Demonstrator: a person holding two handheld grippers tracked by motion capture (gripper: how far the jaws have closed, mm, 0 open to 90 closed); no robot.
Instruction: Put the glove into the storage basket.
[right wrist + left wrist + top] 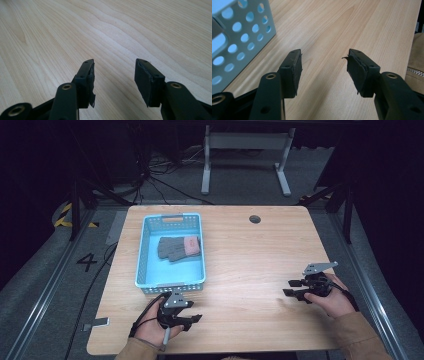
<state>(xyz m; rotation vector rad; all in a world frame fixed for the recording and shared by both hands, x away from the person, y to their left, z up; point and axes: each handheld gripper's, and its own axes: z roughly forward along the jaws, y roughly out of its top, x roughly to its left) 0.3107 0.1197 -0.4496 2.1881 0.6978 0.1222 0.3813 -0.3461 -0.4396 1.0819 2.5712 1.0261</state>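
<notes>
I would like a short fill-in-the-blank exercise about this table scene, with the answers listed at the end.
1. The grey gloves lie inside the light blue ______.
2. The basket stands on a ______ table.
3. The jaws of the left gripper are ______, with nothing between them.
4. The right gripper is over the bare table, and its jaws hold ______.

Missing words: basket; wooden; open; nothing
</notes>
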